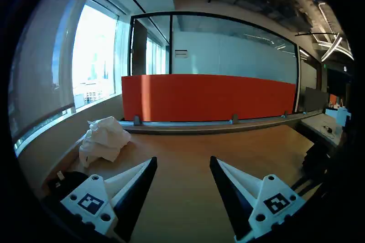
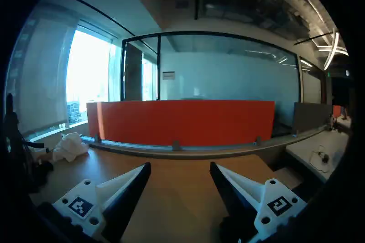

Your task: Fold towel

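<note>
A crumpled white towel (image 1: 104, 140) lies in a heap on the wooden desk (image 1: 196, 161), at the far left near the window. My left gripper (image 1: 183, 164) hovers over the desk to the right of the towel, open, with nothing between its fingers. In the right gripper view the same towel (image 2: 69, 146) sits small at the far left of the desk (image 2: 182, 183). My right gripper (image 2: 179, 169) is open too and holds nothing, well away from the towel.
An orange divider panel (image 1: 207, 97) runs along the desk's far edge, with glass walls behind. Dark gear (image 2: 20, 152) stands at the left edge of the right gripper view. Another desk with small items (image 2: 319, 152) lies to the right.
</note>
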Demonstrator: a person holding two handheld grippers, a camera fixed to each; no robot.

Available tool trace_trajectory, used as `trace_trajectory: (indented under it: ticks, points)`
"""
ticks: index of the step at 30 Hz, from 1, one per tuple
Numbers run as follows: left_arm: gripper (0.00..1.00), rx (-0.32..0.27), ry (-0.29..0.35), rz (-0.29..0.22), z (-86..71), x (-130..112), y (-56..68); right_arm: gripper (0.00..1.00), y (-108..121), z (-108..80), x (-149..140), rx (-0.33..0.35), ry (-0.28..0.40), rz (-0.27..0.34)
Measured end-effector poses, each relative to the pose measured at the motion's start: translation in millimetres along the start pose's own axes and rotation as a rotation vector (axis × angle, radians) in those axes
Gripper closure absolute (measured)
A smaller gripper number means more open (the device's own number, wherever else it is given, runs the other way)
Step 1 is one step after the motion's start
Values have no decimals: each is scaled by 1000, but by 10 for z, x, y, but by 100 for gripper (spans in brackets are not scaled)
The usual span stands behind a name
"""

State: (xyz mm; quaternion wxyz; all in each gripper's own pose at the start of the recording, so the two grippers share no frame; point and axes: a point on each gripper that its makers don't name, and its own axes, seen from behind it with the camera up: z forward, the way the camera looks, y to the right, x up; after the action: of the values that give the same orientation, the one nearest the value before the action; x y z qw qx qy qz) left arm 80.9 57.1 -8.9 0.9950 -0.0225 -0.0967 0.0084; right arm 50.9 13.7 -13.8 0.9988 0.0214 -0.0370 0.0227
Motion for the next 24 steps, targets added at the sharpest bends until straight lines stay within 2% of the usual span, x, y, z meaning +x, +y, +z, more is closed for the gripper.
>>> trace_trajectory:
  ticks: [8, 15, 20, 24]
  points:
    - [15, 23, 40, -38, 58, 58, -108, 0, -139, 73, 1, 1, -7, -9]
    - [15, 22, 90, -44, 90, 118, -125, 0, -172, 66, 7, 5, -24, -16]
    - [15, 19, 123, -56, 123, 92, -122, 0, -172, 41, 28, 7, -29, -13]
    - [15, 30, 155, -45, 138, 42, -158, 0, -161, 38, 50, 5, -24, -9]
